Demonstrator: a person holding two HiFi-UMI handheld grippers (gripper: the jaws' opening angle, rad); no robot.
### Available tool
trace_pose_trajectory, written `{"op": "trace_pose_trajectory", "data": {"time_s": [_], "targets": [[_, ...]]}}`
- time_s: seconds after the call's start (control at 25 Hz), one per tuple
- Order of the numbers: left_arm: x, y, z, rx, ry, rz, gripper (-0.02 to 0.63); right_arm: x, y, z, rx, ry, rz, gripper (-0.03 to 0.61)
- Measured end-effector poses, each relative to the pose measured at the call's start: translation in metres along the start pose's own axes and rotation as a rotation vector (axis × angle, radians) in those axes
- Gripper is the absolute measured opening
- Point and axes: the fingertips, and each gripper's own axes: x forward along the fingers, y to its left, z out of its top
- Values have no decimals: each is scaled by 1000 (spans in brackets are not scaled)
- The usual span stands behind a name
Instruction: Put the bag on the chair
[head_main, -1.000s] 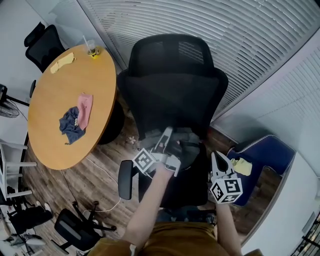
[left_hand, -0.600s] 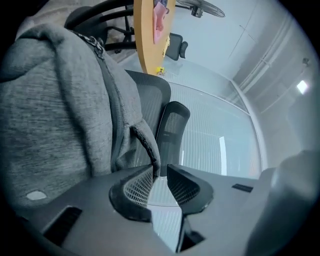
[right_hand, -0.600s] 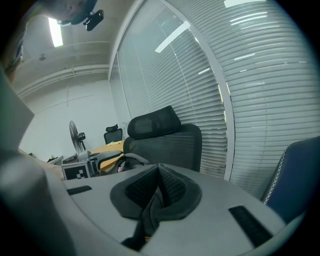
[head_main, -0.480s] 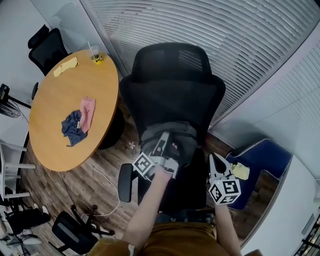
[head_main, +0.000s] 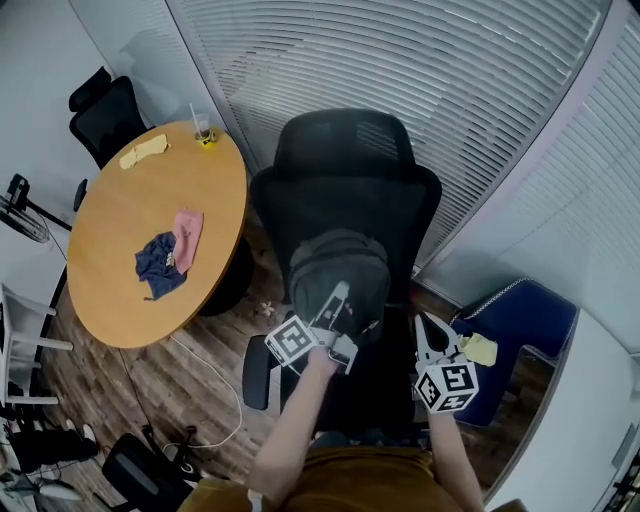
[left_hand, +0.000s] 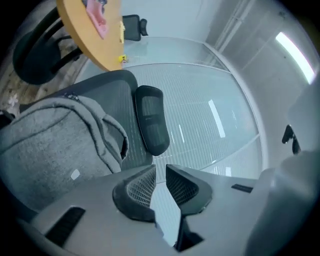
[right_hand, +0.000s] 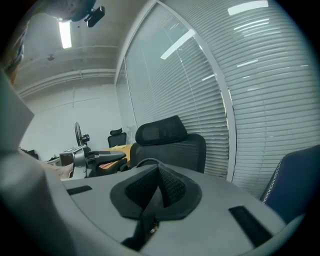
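My left tongs (head_main: 340, 292) have parted and let go, leaving the bag (head_main: 338, 268) upright on the chair (head_main: 345, 190) just ahead, while my right tongs (head_main: 431, 330) are pinched together and empty, so the placement looks done.

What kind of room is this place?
Probably an office or meeting room: there's a black swivel chair, a round wooden table with a second chair behind it, and slatted blinds along the wall.

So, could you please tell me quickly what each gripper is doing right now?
Left gripper: open, empty, beside the bag.
Right gripper: shut, holding nothing.
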Motion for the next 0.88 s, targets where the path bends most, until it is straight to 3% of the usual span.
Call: {"op": "trace_pose_trajectory", "data": {"time_s": [0.12,0.28,0.52,0.88], "targets": [[-24,-2,0,210,72,107,47,-13,13,8,-13,-20,5,11],[-40,-45,-9,352,116,44,23,-32,28,23,-19,-58,-1,11],[-73,-80,-11,724,147,131,23,-58,47,29,-40,-88,-3,11],[-118,-128,-20,1058,133,96,23,-96,81,42,-67,-149,14,11]]}}
